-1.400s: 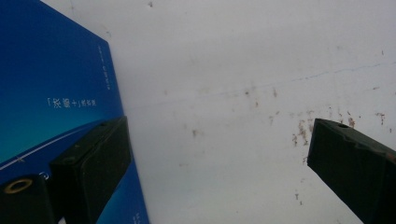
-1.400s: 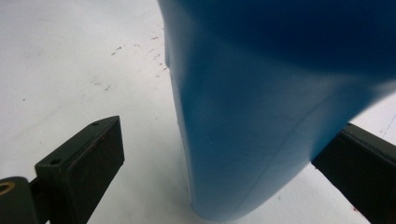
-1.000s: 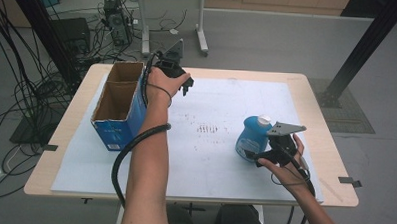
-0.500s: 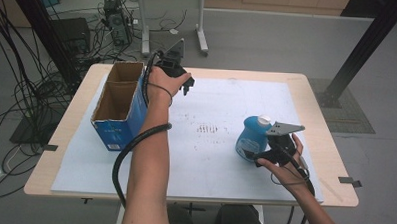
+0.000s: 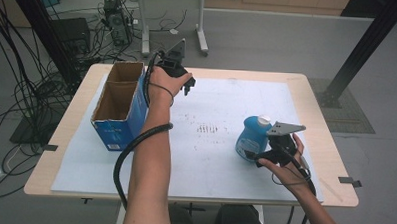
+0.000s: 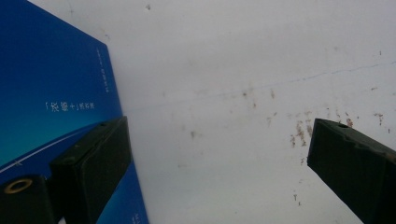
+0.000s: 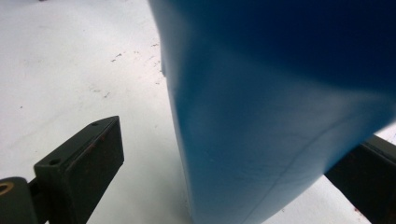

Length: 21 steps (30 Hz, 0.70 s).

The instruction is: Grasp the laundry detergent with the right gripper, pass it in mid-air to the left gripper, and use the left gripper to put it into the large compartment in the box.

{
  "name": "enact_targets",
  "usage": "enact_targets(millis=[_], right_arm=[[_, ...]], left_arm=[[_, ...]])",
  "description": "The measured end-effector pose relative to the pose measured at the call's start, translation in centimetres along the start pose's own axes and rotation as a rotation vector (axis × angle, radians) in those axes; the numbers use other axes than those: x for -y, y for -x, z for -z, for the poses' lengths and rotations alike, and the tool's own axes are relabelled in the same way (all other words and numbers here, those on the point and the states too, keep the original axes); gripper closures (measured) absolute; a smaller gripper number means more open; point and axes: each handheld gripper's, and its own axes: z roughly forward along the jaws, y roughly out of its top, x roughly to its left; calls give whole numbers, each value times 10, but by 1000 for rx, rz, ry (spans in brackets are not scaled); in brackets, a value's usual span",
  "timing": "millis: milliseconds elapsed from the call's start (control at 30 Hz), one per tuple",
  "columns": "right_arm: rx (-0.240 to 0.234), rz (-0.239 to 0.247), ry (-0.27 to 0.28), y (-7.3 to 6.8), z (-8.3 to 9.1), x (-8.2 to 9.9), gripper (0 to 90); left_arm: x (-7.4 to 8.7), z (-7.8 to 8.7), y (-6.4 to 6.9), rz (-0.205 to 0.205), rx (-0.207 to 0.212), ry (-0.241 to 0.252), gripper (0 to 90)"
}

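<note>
Nothing has visibly shifted since the earlier frames: both hands, the bottle and the box sit in the same spots.

Progress, as judged from the current frames: the work appears to be at the grasping stage. The right gripper (image 5: pixel 257 155) is positioned at the base of the blue bottle (image 5: pixel 252 137), in the lower right of the high view. In the right gripper view, the bottle's body (image 7: pixel 280 107) stands between the two jaws; the jaws are spread, with a clear gap on the left side, and contact on the right side cannot be determined. The bottle is therefore not yet clamped. Closing, lifting and moving it are left to do, probably toward the cardboard box (image 5: pixel 117 105), which is open and looks empty.

The left gripper (image 5: pixel 187 85) sits in the upper centre of the high view, just beside the box's near-right wall. In the left gripper view its jaws are wide apart over bare tabletop, holding nothing, with the blue box wall (image 6: pixel 51 88) at the left edge.

Bottle description: squat, rounded blue plastic body, white cap, standing upright on the white table cover (image 5: pixel 221 108), well apart from the box. The surface looks smooth and curved, so a firm, centred grip is advisable.
</note>
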Motion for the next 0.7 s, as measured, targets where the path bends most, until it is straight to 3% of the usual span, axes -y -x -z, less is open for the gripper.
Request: enact_targets(millis=[700], right_arm=[[-1,11,9,-2,1,-2,24]], left_arm=[[0,2,0,1,3,5,69]])
